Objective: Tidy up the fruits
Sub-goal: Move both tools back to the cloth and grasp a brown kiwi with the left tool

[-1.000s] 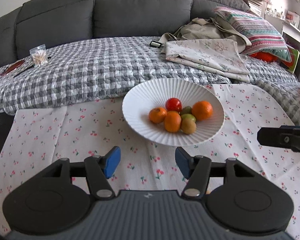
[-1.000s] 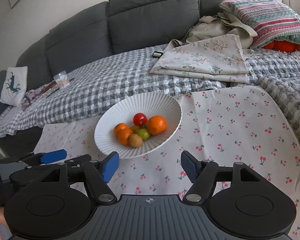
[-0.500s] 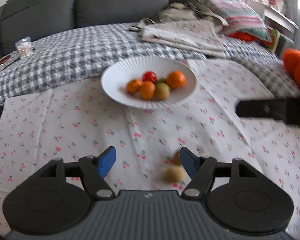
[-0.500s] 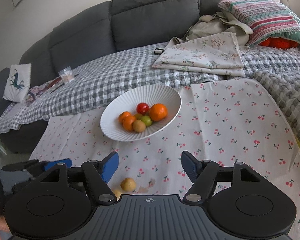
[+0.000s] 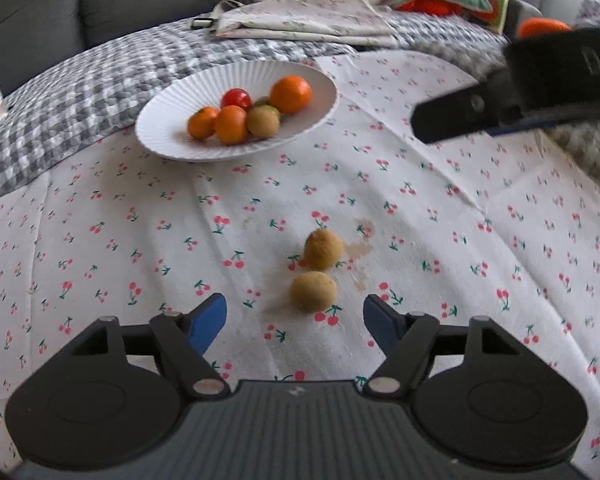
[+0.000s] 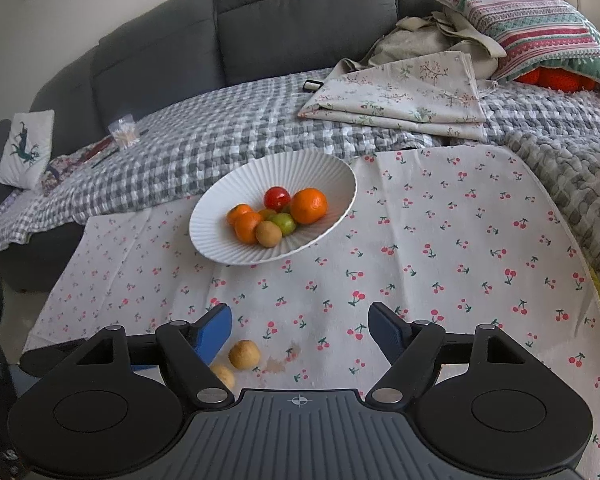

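Over the last second the left gripper has pulled back from the plate and dipped toward the cherry-print cloth, so two brown fruits that were out of its view now lie just ahead of its spread, empty fingers, in the lower centre of the left view. That suggests the loose fruits are the next ones to go onto the plate, the near brown fruit first. The right gripper has also drawn back; its fingers are spread and hold nothing, and it crosses the upper right of the left view as a dark bar. Counting from large to small: one grey sofa across the top, one cloth, one ribbed white plate in the upper middle. On the plate I count three oranges, the biggest orange at right, one red tomato, one green fruit, one brown kiwi, and perhaps one more fruit half hidden. Off the plate: the near fruit and the far brown fruit, almost touching.
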Demonstrator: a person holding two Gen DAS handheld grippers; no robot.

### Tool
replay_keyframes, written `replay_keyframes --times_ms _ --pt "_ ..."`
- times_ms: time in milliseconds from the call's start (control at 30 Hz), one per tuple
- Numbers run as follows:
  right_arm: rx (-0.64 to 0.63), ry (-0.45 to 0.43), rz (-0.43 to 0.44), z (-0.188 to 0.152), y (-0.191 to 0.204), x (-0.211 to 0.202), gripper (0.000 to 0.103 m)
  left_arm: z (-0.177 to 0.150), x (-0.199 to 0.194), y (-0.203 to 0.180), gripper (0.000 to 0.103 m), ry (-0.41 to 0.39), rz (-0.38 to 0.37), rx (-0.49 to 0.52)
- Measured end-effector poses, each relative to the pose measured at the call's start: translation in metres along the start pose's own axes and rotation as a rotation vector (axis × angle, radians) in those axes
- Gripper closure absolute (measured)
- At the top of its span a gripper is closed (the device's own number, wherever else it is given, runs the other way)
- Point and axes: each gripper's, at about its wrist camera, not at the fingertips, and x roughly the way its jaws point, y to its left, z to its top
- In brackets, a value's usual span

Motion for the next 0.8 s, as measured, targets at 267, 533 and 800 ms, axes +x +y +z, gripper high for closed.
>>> replay_keyframes --times_ms 267,533,800 --pt "0.0 0.018 -0.011 -0.002 0.0 0.007 0.026 0.004 0.014 -0.007 0.054 -0.021 0.015 0.029" --pt "-0.002 0.034 -0.01 -0.003 0.0 0.014 0.026 0.006 0.015 0.002 0.077 0.009 0.032 -0.007" --pt "-0.034 0.081 -0.023 -0.01 0.006 0.032 0.026 0.01 0.002 0.054 0.077 0.018 0.131 -0.252"
